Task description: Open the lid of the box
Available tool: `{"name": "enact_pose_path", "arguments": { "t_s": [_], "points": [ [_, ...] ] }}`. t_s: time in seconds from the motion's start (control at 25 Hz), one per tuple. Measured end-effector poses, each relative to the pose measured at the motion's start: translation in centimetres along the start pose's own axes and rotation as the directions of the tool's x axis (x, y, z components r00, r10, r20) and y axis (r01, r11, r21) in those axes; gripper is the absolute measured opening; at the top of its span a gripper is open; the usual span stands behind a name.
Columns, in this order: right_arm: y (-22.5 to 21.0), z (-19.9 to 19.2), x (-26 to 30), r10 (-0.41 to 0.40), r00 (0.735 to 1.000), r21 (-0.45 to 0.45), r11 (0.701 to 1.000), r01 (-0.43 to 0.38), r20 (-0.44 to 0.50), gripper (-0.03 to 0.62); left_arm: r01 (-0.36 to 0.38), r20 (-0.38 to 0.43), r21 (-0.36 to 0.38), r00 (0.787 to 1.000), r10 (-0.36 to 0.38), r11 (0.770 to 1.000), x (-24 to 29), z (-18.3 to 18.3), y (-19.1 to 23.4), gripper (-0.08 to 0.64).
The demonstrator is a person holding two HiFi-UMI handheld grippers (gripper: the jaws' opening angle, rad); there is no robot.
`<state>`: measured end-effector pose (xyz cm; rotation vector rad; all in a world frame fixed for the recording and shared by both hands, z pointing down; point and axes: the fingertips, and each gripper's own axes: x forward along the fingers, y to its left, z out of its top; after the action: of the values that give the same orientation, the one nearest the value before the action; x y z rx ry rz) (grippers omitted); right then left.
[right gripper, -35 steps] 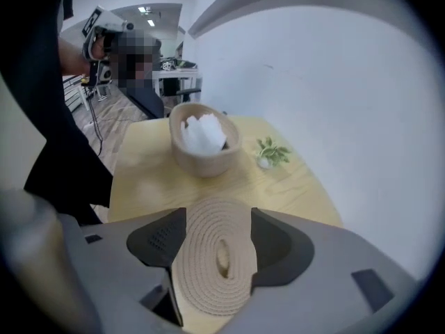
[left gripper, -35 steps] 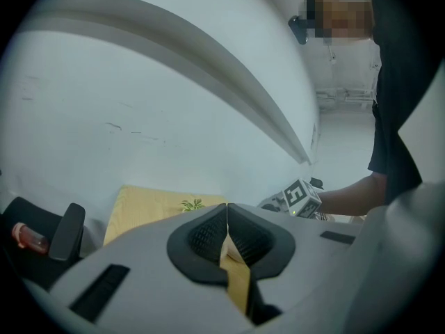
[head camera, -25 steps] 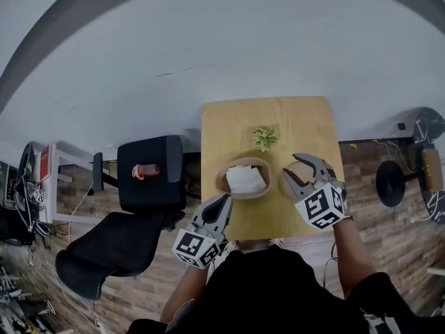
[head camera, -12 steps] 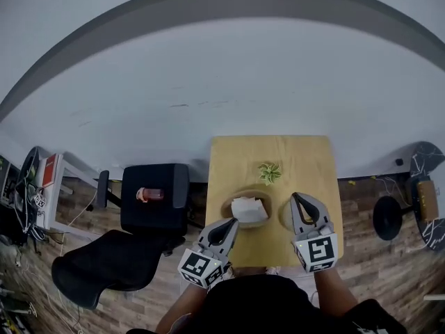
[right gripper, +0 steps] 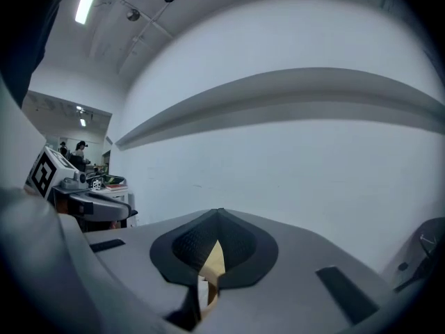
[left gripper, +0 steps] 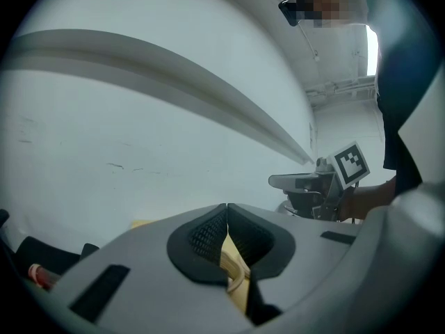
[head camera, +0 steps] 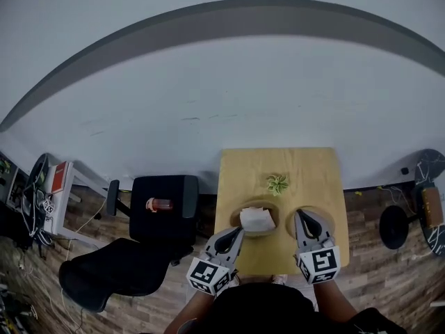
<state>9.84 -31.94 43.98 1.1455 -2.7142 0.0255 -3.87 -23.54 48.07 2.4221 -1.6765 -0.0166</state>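
White wall rises ahead of both grippers, with a small wooden table (head camera: 306,172) under them. Left gripper (head camera: 240,229) has its jaws pressed together at the tips with nothing pinched, and it hangs just at the near left rim of the box (head camera: 259,202). Right gripper (head camera: 300,214) is likewise closed and empty, above the lid (head camera: 290,221), which lies off the box, just to its right. Between the two grippers the open box shows something white inside. A plant (head camera: 277,184) stands beyond them.
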Motion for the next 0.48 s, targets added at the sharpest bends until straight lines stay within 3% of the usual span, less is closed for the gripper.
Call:
{"name": "enact_pose_path", "arguments": {
  "t_s": [0.48],
  "points": [
    [-0.33, 0.1, -0.05, -0.004, 1.0, 0.018, 1.0, 0.004, 0.007, 0.018, 0.007, 0.005, -0.001, 1.0, -0.007, 1.0, -0.15, 0.11, -0.25, 0.02]
  ]
}}
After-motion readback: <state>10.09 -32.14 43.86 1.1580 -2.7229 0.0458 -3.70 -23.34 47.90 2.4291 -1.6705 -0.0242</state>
